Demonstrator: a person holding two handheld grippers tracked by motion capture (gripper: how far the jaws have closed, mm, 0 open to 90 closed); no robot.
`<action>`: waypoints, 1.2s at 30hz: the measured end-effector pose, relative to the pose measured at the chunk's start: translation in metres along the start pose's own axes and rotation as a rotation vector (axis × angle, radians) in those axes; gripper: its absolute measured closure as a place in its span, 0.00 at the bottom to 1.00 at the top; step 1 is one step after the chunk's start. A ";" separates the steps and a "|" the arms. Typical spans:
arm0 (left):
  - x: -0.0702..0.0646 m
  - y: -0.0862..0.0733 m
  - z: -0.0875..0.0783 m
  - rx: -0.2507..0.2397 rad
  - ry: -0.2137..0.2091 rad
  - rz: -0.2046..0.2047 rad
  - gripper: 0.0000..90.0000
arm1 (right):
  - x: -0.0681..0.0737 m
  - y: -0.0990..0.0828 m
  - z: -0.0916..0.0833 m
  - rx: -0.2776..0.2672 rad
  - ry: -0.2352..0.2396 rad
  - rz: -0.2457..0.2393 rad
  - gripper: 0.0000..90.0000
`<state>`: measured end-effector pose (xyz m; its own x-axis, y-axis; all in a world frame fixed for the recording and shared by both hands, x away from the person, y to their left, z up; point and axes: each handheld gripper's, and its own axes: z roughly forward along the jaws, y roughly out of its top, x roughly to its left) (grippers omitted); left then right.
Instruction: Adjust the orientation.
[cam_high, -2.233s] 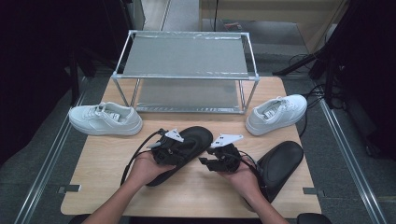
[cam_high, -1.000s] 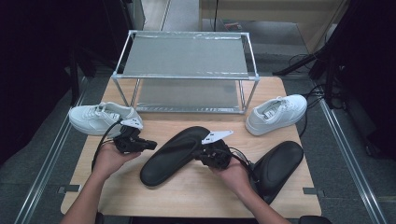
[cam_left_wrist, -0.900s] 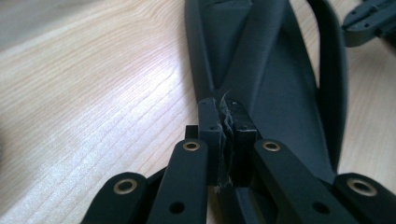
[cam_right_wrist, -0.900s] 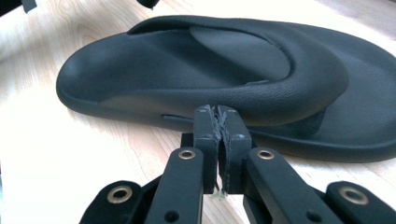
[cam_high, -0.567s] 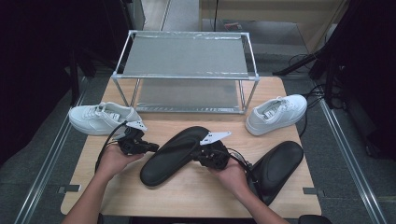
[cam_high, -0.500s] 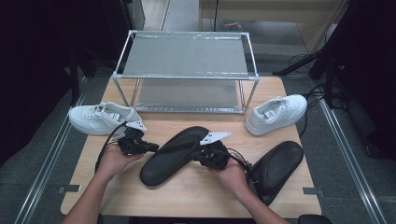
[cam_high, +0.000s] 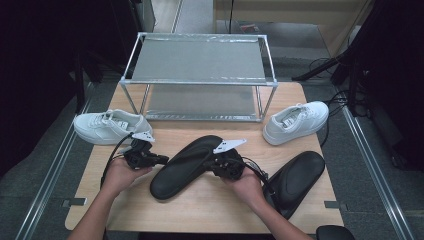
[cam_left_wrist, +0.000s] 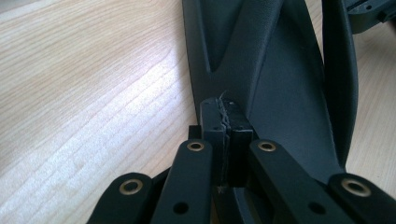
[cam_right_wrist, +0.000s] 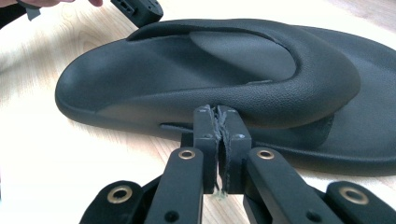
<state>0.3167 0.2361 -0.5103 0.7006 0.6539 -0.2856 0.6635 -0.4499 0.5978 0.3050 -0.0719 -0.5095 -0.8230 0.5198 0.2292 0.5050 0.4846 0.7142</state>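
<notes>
A person is sitting at a wooden bench (cam_high: 210, 205) with a gripper in each hand. The left gripper (cam_high: 161, 159) is resting by the left rim of a black sandal (cam_high: 185, 165), which is lying sole-down across the middle of the bench, running from near left to far right. In the left gripper view the jaws are standing pressed together, pad against pad, with nothing between them; their tips are sitting right at the sandal's (cam_left_wrist: 275, 79) edge, and whether they are touching it I cannot tell.

The right gripper (cam_high: 218, 164) is lying at the sandal's other side, level with the strap. In the right gripper view its jaws are likewise closed on each other and holding nothing, with the tips pointing at the side of the sandal (cam_right_wrist: 224, 79) just below the strap. The left gripper (cam_right_wrist: 140, 11) is showing at the top of that view, beyond the sandal's far rim.

A second black sandal (cam_high: 295, 180) is lying at the near right corner of the bench, partly under the right forearm. A white sneaker (cam_high: 107, 127) is sitting at the left edge, and another white sneaker (cam_high: 295, 122) is sitting at the right. A metal rack (cam_high: 200, 82) with two mesh shelves is standing at the far side of the bench, between the sneakers and behind them.
</notes>
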 end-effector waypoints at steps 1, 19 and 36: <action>-0.001 -0.001 -0.001 -0.001 0.005 -0.007 1.00 | 0.000 0.000 0.000 -0.001 0.000 -0.003 0.99; -0.013 -0.010 -0.005 0.019 -0.003 -0.022 1.00 | -0.008 0.006 0.004 -0.005 0.012 0.027 0.98; -0.029 -0.022 -0.009 0.023 -0.002 -0.053 1.00 | -0.015 0.018 0.016 -0.012 0.026 0.049 0.98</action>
<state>0.2794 0.2327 -0.5088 0.6649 0.6760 -0.3177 0.7056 -0.4288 0.5642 0.3305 -0.0598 -0.5106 -0.8039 0.5240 0.2815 0.5420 0.4502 0.7096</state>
